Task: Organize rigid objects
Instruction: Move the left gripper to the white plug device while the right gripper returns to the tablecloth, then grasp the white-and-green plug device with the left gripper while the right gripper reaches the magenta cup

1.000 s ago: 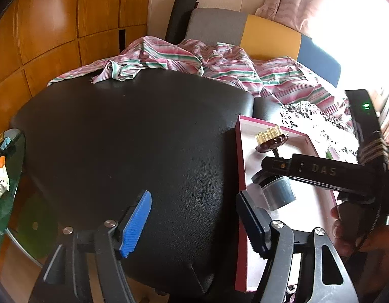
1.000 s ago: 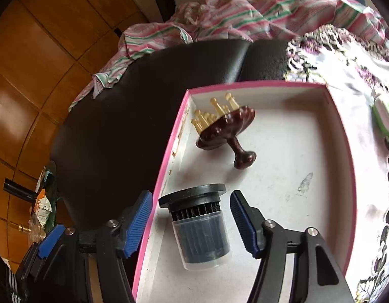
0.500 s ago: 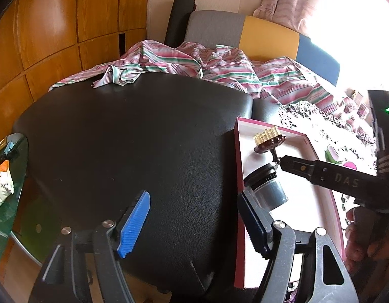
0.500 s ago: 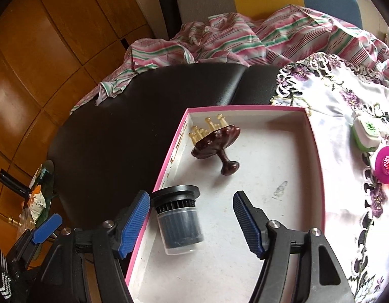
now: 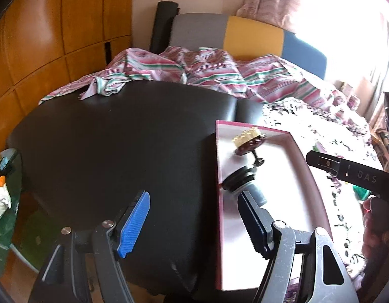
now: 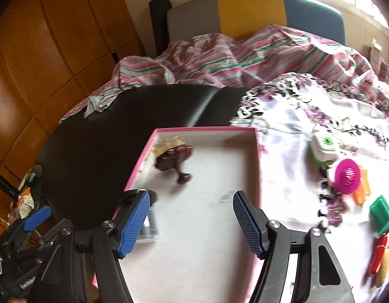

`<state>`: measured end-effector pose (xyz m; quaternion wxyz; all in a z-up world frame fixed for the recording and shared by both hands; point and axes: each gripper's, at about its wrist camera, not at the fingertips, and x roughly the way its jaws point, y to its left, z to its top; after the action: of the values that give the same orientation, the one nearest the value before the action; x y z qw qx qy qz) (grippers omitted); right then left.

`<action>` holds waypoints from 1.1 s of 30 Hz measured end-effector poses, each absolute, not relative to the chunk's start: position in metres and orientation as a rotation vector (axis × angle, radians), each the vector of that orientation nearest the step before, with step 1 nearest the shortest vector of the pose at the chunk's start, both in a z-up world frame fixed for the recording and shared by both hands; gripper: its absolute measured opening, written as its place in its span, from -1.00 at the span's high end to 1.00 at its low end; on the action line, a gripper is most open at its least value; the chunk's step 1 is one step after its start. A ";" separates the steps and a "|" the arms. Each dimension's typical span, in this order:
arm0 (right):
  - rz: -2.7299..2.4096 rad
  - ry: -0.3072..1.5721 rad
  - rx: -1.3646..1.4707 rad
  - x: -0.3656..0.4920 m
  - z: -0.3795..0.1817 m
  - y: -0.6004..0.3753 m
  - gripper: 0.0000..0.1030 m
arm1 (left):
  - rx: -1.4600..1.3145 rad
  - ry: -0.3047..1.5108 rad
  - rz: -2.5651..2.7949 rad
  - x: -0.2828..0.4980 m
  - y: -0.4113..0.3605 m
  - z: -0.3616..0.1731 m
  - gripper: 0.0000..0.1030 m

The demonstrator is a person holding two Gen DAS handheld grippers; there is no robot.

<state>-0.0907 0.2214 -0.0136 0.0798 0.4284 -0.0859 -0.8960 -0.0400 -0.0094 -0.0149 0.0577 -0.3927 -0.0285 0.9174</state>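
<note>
A pink-rimmed white tray [image 6: 207,227] lies on the black cushion; it also shows in the left wrist view [image 5: 290,136]. In it lie a dark brown massager with yellow knobs [image 6: 173,157] [image 5: 250,144] and a grey cylinder with a black cap [image 5: 245,180], mostly hidden behind my right gripper's left finger in the right wrist view [image 6: 150,224]. My right gripper [image 6: 191,224] is open and empty above the tray's near part. My left gripper [image 5: 194,224] is open and empty over the black cushion's edge, left of the tray. The right gripper's body [image 5: 346,173] shows there.
On the flowered cloth [image 6: 308,116] right of the tray lie a green-white case [image 6: 323,147], a magenta disc [image 6: 347,175], a green piece [image 6: 381,214] and red and orange items [image 6: 376,255]. A striped sheet [image 6: 245,58] lies behind. A glass side table [image 5: 4,202] is at left.
My right gripper has let go of the grey cylinder and pulled back and up from it. The cylinder stays in the tray. The left gripper has barely moved.
</note>
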 end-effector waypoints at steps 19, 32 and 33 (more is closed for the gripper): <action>-3.118 -0.513 1.449 -0.063 -0.024 0.456 -0.35 | -1.104 0.062 2.507 -0.069 0.105 0.009 -0.53; -3.075 -0.848 1.467 -0.047 -0.039 0.500 -0.35 | -1.239 0.075 2.329 -0.141 0.234 -0.012 -0.51; -3.073 -0.847 1.467 -0.047 -0.039 0.500 -0.35 | -1.266 0.065 2.319 -0.151 0.244 -0.016 -0.52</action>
<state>-0.0474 0.5000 -0.0388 -0.1824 0.4111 -0.2372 -0.8611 -0.1505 0.2439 -0.0163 0.2468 -0.4641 0.0238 0.8504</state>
